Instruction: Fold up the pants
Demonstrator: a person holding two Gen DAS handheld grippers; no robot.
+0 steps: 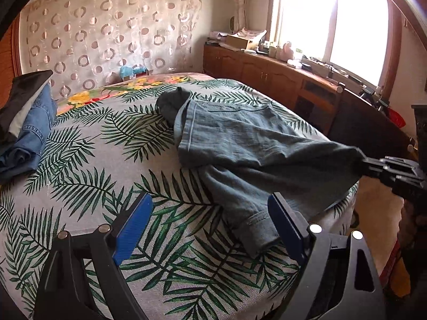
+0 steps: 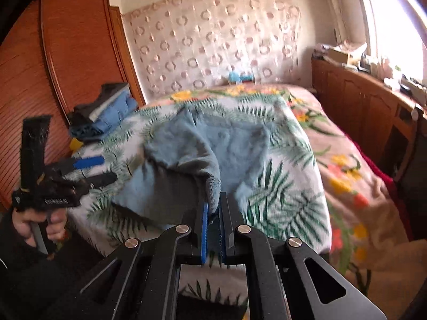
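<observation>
Grey-blue pants (image 1: 240, 138) lie crumpled on the leaf-print bedspread (image 1: 88, 160). One leg hem rests near the bed's front edge. My right gripper (image 2: 213, 208) is shut on a fold of the pants (image 2: 213, 144) and holds that corner lifted off the bed. In the left wrist view the right gripper (image 1: 360, 162) clamps the stretched cloth at the right edge. My left gripper (image 1: 210, 226) stands open just above the bedspread, the hem beside its right finger and nothing between the pads. From the right wrist view the left gripper (image 2: 106, 169) shows at the left, held by a hand (image 2: 40, 224).
A stack of folded clothes (image 1: 26, 133) sits at the bed's far left corner, next to a wooden wardrobe (image 2: 80, 53). A low wooden cabinet (image 1: 267, 72) with clutter runs under the bright window on the right. A patterned headboard cover (image 1: 106, 34) stands behind the bed.
</observation>
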